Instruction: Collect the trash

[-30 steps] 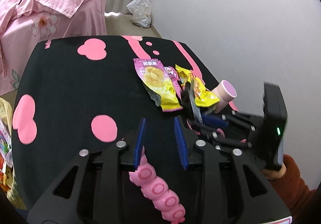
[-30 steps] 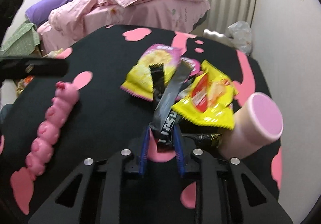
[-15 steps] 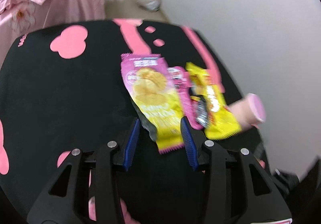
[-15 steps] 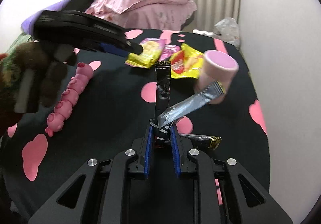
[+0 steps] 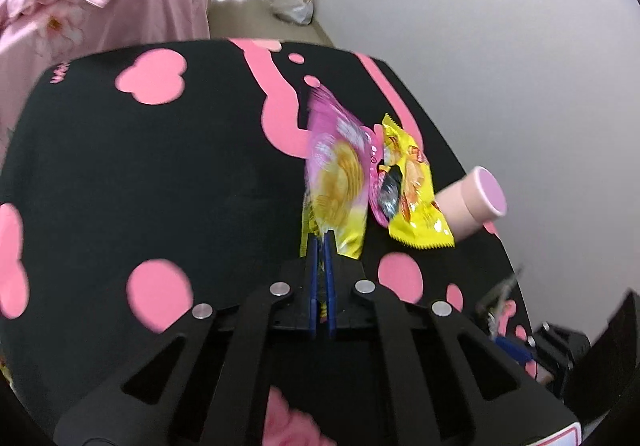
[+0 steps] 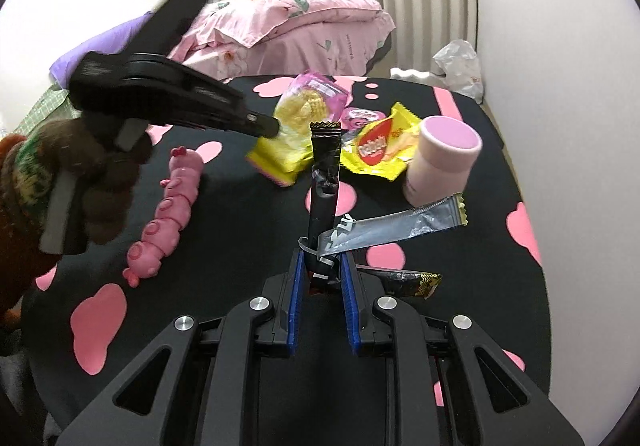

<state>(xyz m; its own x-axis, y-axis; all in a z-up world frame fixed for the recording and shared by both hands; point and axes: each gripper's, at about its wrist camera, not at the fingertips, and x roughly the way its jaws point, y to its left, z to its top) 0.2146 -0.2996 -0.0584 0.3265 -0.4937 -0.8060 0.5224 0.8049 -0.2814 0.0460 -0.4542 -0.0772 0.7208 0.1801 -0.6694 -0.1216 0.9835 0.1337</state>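
**Both tongs loaded, three pieces of litter left on the table**

The left gripper (image 5: 320, 242) has just been closing and now pinches the near yellow edge of the pink-and-yellow crinkly chip packet (image 5: 338, 182); the packet's long axis runs away from the jaws toward the far side of the table, its far end lifted and blurred. The right gripper (image 6: 320, 266) is clenched on a bundle of long black and silver foil wrappers (image 6: 326, 182): one strip stands up and away from the jaws, the silver one sticks out to the right.

On the black tablecloth with pink blobs (image 5: 120, 174), the remaining litter lies just right of the held chip packet: a small pink wrapper (image 5: 374, 150) and a yellow foil snack bag (image 5: 416, 202), whose long axis also runs near to far. A black-and-gold wrapper (image 6: 412, 280) lies flat just right of the right gripper's fingers. The pink cylindrical cup (image 6: 442, 160) and the pink segmented caterpillar toy (image 6: 172, 206) look like belongings, not trash.

The right gripper is nearer the black-and-gold wrapper, the left nearer the yellow bag. Both seem to need emptying first.
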